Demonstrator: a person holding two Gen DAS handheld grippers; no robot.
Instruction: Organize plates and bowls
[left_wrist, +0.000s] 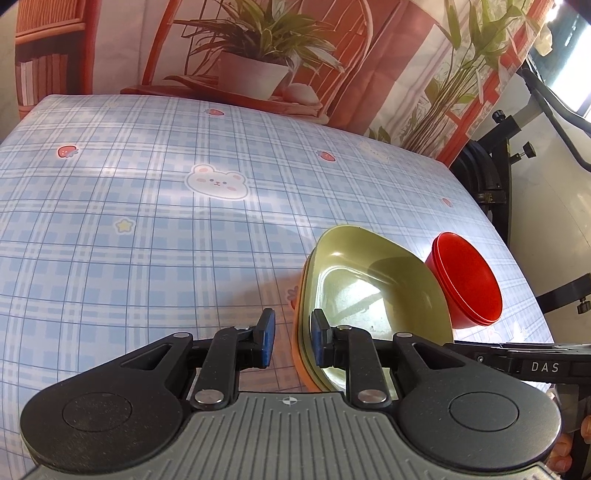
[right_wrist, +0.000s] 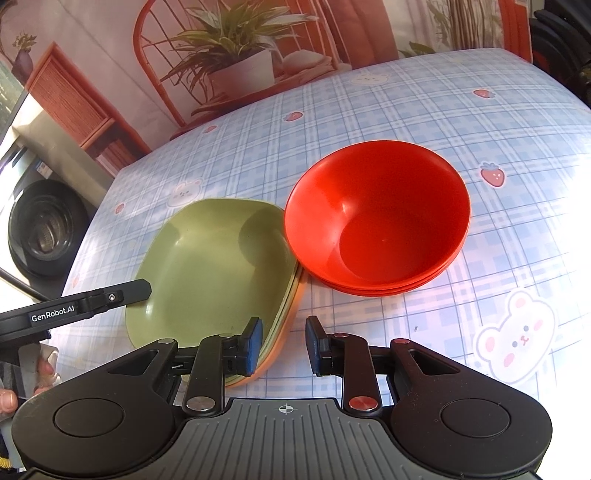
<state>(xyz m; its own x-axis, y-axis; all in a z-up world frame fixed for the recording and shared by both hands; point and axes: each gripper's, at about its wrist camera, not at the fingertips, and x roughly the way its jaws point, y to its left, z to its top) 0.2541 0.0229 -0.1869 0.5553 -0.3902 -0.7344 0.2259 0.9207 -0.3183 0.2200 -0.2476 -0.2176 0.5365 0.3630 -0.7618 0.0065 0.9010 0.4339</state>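
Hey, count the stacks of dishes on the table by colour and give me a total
Green-topped plate stack: 1
Red bowl stack: 1
Total: 2 stacks; how many pieces each holds is hard to tell from the rim edges.

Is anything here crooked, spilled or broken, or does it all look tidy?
Nothing looks spilled or broken. The green plates sit nested on an orange one, with edges slightly uneven at the near corner. The red bowls are stacked neatly beside them on the checked tablecloth. Both the left gripper and right gripper are open, holding nothing.
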